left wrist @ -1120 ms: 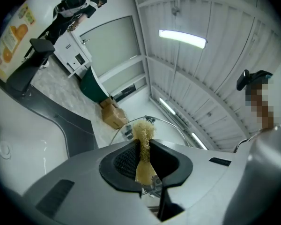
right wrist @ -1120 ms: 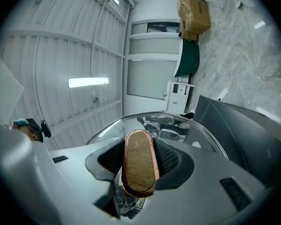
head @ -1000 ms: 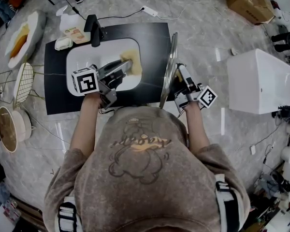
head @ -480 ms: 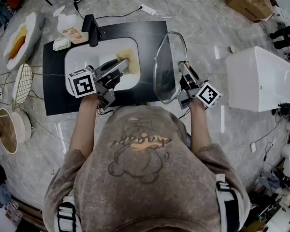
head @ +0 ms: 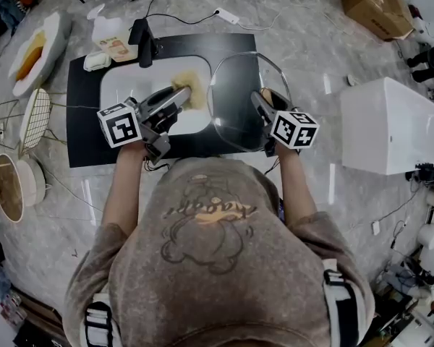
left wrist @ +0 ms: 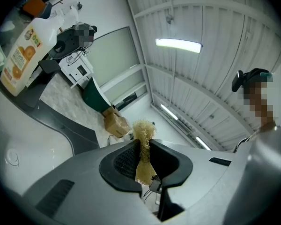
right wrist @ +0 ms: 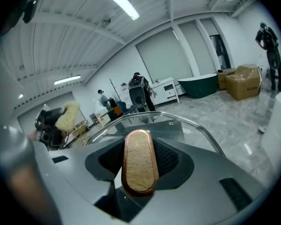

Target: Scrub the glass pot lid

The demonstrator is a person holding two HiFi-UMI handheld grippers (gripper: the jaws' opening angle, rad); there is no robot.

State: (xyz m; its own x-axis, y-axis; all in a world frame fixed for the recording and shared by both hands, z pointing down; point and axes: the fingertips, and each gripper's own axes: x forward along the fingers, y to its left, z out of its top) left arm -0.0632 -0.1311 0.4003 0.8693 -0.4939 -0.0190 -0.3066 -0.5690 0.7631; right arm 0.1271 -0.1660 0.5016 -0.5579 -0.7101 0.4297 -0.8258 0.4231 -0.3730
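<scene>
In the head view the glass pot lid (head: 235, 92) is held over the right part of the white sink (head: 123, 78), its broad face turned up. My right gripper (head: 259, 101) is shut on the lid's wooden handle (right wrist: 139, 165), and the lid's metal rim (right wrist: 187, 122) arcs beyond the jaws in the right gripper view. My left gripper (head: 179, 96) hangs over the basin, just left of the lid. It is shut on a straw-coloured fibre scrubber (head: 191, 92). In the left gripper view the scrubber (left wrist: 143, 146) is pinched flat between the pads and frays out past them. Scrubber and lid are close; I cannot see whether they touch.
The sink sits in a black counter (head: 83, 136). A black faucet (head: 141, 38), a soap bottle (head: 114, 40) and a small soap dish (head: 95, 62) stand at its back left. A white box (head: 387, 121) is at the right, a wire rack (head: 35, 121) at the left.
The lid has turned from edge-on to broad face up and moved left over the sink's edge. My right gripper swung left with it. The left gripper barely moved.
</scene>
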